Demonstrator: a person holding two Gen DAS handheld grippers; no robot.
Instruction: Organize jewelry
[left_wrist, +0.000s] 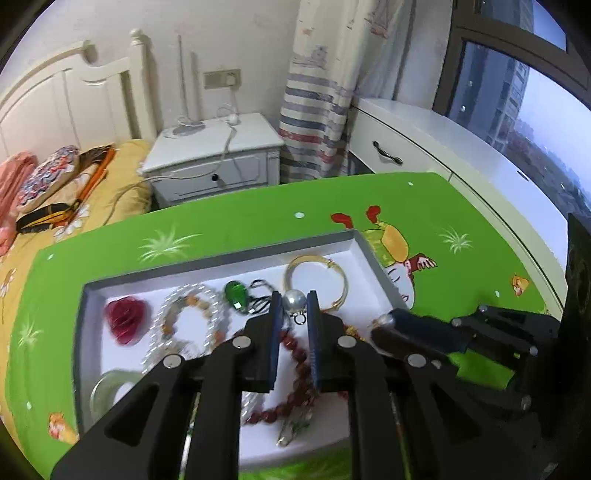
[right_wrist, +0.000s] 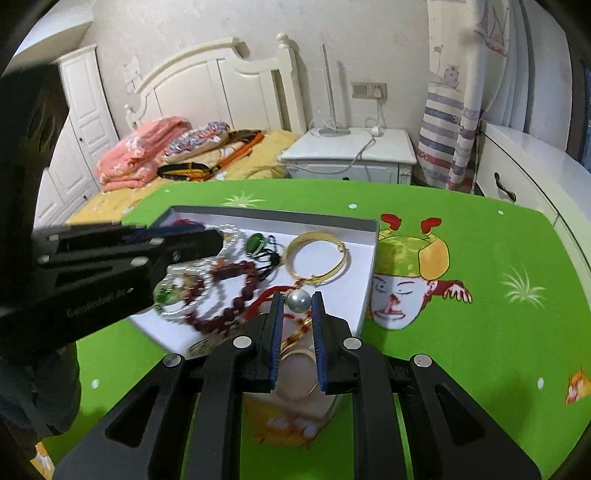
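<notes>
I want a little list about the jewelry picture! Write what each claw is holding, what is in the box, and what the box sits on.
left gripper: jaws shut on a pearl earring
right gripper: jaws shut on another pearl earring
box: shallow white tray with grey rim
in the tray: gold bangle, green pendant, red rose, dark red bead bracelet, clear bead bracelet
under the tray: green cartoon tablecloth
</notes>
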